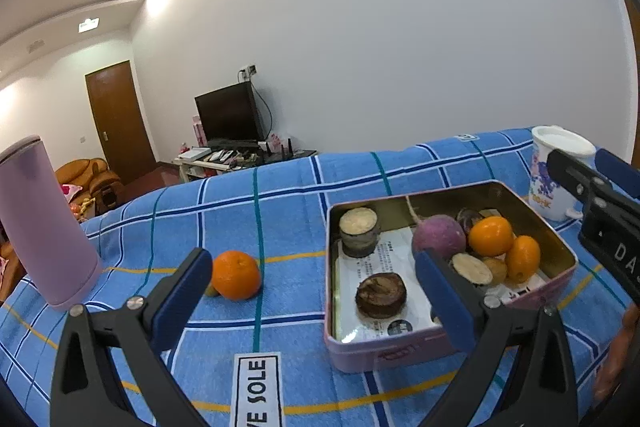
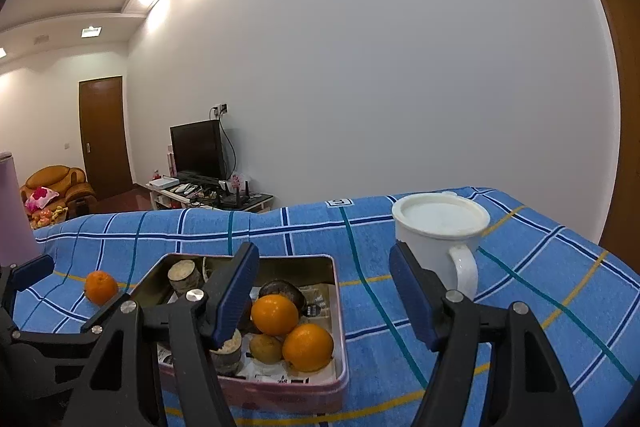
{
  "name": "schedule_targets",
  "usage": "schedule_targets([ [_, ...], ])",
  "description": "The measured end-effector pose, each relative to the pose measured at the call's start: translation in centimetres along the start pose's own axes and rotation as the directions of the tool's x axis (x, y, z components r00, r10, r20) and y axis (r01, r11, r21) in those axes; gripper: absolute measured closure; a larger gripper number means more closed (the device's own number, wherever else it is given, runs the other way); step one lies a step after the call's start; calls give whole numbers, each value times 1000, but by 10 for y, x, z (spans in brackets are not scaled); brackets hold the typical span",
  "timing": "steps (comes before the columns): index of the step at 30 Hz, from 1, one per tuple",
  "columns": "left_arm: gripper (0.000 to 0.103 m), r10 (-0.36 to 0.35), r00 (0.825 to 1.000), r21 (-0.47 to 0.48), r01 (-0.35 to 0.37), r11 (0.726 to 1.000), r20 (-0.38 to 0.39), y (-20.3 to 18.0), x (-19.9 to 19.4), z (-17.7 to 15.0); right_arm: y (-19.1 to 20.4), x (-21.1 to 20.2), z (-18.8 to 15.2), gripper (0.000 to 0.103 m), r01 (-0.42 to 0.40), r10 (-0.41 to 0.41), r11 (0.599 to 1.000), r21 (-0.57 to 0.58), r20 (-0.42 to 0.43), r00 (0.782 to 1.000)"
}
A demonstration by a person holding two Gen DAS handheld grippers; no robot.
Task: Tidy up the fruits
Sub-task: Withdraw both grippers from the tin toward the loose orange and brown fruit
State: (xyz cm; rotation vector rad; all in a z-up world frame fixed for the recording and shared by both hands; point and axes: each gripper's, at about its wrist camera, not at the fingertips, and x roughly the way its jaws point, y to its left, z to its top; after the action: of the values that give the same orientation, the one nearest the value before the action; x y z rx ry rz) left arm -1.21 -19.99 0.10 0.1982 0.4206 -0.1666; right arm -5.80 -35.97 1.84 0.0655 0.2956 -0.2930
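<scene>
Left wrist view: left tool (image 1: pixel 316 275) stood released, jaws wide and empty, over blue plaid cloth (image 1: pixel 280 195). Loose round orange (image 1: pixel 235 275) lay on the cloth left of the pink rectangular metal tin (image 1: pixel 400 351) holding the other fruits.

Right wrist view: right tool (image 2: pixel 324 303) was released, empty, above the tin (image 2: pixel 340 367); white lidded ceramic mug (image 2: pixel 440 231) stood just right.

Three oranges (image 1: pixel 235 275), one pink tin (image 1: pixel 400 351), one white mug (image 2: pixel 440 231), one lilac tumbler (image 1: pixel 44 223), one radish (image 1: pixel 438 237).
</scene>
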Motion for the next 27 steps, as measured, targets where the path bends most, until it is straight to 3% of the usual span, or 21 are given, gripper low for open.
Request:
schedule_targets([
  [16,0,-2,1000,3,2,1000,-22,22,-13,-10,26,-15,-7,34,-27,27,1000,-7,-35,999],
  [27,0,44,999,1,-44,999,-16,55,-18,-16,61,-18,-12,34,-89,88,996,-14,-64,994],
])
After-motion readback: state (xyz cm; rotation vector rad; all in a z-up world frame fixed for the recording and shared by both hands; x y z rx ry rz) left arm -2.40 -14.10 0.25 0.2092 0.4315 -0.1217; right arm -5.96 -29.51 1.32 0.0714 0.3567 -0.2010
